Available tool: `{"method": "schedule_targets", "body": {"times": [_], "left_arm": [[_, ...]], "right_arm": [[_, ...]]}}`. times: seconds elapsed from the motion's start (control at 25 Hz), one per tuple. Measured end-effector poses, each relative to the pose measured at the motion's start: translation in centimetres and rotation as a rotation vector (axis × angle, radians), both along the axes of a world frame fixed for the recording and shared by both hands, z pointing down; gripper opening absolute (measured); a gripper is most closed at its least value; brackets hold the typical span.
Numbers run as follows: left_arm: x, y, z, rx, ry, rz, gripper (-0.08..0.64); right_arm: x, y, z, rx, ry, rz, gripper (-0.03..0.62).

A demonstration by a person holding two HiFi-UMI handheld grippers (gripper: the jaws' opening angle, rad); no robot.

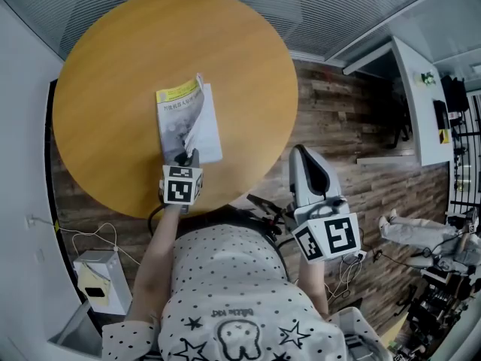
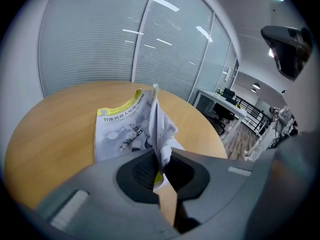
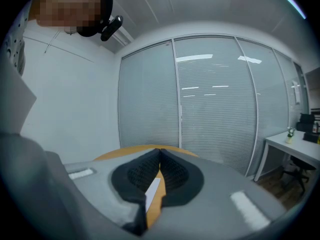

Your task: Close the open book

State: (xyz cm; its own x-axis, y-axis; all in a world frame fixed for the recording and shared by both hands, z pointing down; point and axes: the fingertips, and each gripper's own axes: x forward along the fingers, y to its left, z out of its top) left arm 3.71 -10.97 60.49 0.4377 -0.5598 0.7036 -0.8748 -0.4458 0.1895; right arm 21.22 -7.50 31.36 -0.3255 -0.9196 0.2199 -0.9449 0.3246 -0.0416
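The book (image 1: 180, 122) lies on the round wooden table (image 1: 113, 66), near its front edge. Its grey cover with a yellow strip at the far end faces up on the left, and a white page lies flat on the right. My left gripper (image 1: 186, 156) is shut on a sheaf of pages (image 2: 161, 129) at the book's near edge and holds them standing upright. In the left gripper view the book (image 2: 120, 129) lies just beyond the left gripper (image 2: 161, 156). My right gripper (image 1: 300, 153) hangs off the table's right side, shut on nothing. The right gripper (image 3: 159, 155) points toward the table (image 3: 132, 151).
A white desk (image 1: 421, 96) stands at the far right over the wooden floor (image 1: 353, 126). A small white box (image 1: 98, 280) and cables lie on the floor at the lower left. Glass walls with blinds (image 2: 100, 44) run behind the table.
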Motion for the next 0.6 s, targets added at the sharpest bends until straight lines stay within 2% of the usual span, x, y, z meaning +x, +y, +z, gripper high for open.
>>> {"method": "schedule_targets", "body": {"times": [0.6], "left_arm": [[0.75,-0.15,0.97,-0.004,-0.075,0.088,0.026]], "right_arm": [[-0.36,-0.35,0.33,-0.007,0.005,0.010,0.005]]}}
